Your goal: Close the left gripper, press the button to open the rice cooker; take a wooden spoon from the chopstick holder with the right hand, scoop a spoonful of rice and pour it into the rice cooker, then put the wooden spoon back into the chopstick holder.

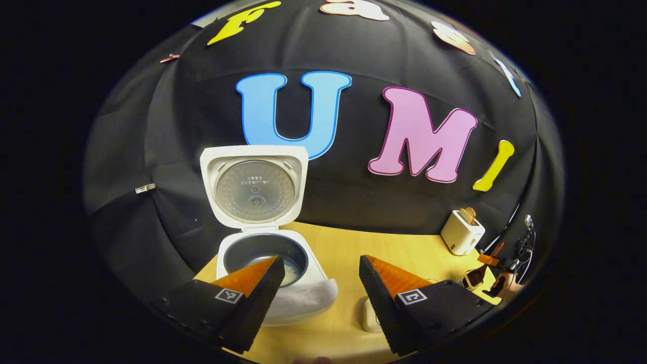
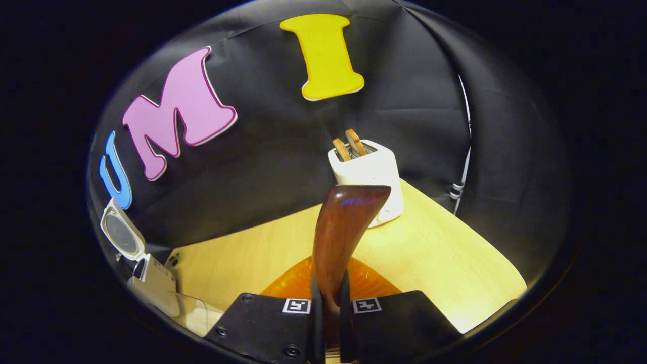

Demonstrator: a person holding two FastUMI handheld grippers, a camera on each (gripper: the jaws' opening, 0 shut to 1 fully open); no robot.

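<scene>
The white rice cooker (image 1: 283, 283) stands open on the wooden table, its lid (image 1: 254, 184) upright and the dark inner pot showing. My left gripper (image 1: 320, 260) is open just in front of it, the left finger overlapping the pot's rim, with nothing between the fingers. In the right gripper view, my right gripper (image 2: 330, 288) is shut on the handle of a dark wooden spoon (image 2: 343, 222), which points up and away from me. The open rice cooker (image 2: 151, 278) sits at the far left of that view. The right gripper (image 1: 498, 273) also appears far right in the left gripper view.
A white toaster (image 2: 369, 172) with bread slices stands at the back of the table (image 2: 445, 253); the same toaster (image 1: 462, 232) is back right in the left gripper view. A clear container (image 2: 189, 308) sits beside the cooker. A small white object (image 1: 371, 316) lies by my left gripper's right finger.
</scene>
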